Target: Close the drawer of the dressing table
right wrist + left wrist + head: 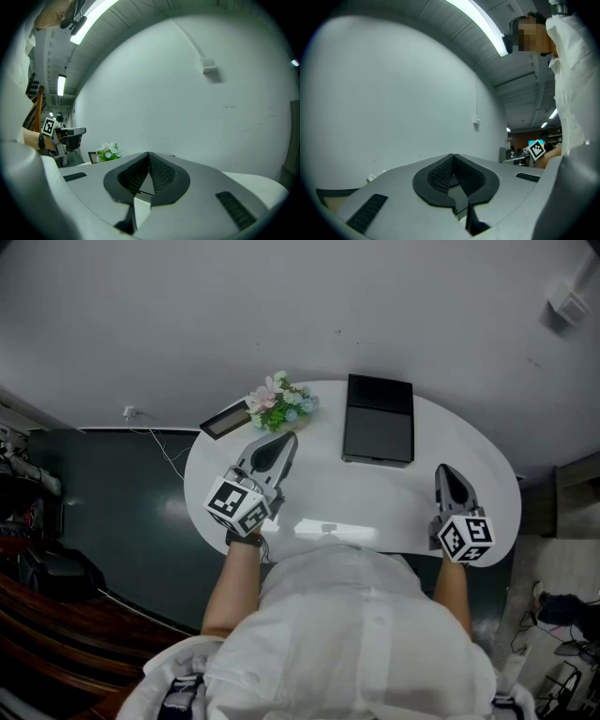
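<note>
In the head view, the left gripper (pixel 284 440) is over the white surface (pixel 469 456) of the dressing table. Its jaws are pressed together with nothing in them. The flowers (pixel 279 404) sit just past the tips of those jaws, with a small dark frame (pixel 225 421) to the left of the flowers. A flat black box (pixel 378 418) lies to the right of the jaws. The right gripper (pixel 444 471) is near the right edge of the surface, apart from the box. The drawer cannot be seen, because the person's white shirt (pixel 347 634) covers the near edge of the surface. In the left gripper view, the jaws meet at the tips and are empty. A bare wall (pixel 393 93) is ahead of them, and the right gripper's marker cube (pixel 537 149) is off to their right. In the right gripper view, the jaws are clenched shut on nothing. The flowers stand ahead and to the left of them, and the left gripper is further left.
</note>
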`<state>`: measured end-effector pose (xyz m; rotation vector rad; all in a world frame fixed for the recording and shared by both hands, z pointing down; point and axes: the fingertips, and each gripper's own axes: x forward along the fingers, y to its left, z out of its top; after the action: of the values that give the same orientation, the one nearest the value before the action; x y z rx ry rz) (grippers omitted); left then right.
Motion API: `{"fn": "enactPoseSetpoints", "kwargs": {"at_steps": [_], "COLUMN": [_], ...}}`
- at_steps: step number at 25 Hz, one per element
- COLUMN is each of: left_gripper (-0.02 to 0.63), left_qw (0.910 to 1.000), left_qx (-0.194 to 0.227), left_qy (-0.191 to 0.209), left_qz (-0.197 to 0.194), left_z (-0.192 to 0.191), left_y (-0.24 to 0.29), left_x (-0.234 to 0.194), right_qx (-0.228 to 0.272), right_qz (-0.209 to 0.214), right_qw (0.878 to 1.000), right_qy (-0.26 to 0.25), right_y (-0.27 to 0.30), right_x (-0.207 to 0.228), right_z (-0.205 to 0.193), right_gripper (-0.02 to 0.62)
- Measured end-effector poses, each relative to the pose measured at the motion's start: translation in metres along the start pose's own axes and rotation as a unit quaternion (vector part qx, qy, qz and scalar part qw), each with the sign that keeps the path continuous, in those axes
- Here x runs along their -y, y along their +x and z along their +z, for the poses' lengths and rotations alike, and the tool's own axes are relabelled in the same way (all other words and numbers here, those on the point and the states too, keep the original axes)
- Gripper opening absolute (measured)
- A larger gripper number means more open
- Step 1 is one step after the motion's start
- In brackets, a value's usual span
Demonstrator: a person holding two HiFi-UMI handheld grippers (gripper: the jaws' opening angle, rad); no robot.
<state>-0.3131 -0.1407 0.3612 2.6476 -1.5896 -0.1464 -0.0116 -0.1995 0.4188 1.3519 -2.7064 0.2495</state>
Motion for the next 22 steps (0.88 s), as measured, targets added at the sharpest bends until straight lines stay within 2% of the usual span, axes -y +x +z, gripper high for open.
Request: {"fn": "enactPoseSetpoints", "kwargs": {"at_steps": [3,8,22], "left_gripper": [0.017,0.017,0.018], "left_qw": [0.9989,0.998,0.9973], "left_qx": [-0.034,-0.046,-0.059], "left_qy": [0.031,0.043,0.043], "left_qz": [-0.003,0.004,0.006], "left_z": [-0.016,-0.025,-0.031], "left_y": [0.004,0.004,-0.005], "left_x": [0.007,0.012,0.018], "right_qx": [-0.001,-0.016,-0.022], "right_qz": [0.002,-0.003,-0.008], "right_qw": [1.0,0.999,0.999], "right_qy": [-0.006,-0.03,-0.031], "right_y": [0.001,-0.001,-0.008], "right_x": [-0.002,-0.003,0.002], "right_z": [0.0,-0.002,-0.004], "right_gripper": [0.009,0.009,0.009]}}
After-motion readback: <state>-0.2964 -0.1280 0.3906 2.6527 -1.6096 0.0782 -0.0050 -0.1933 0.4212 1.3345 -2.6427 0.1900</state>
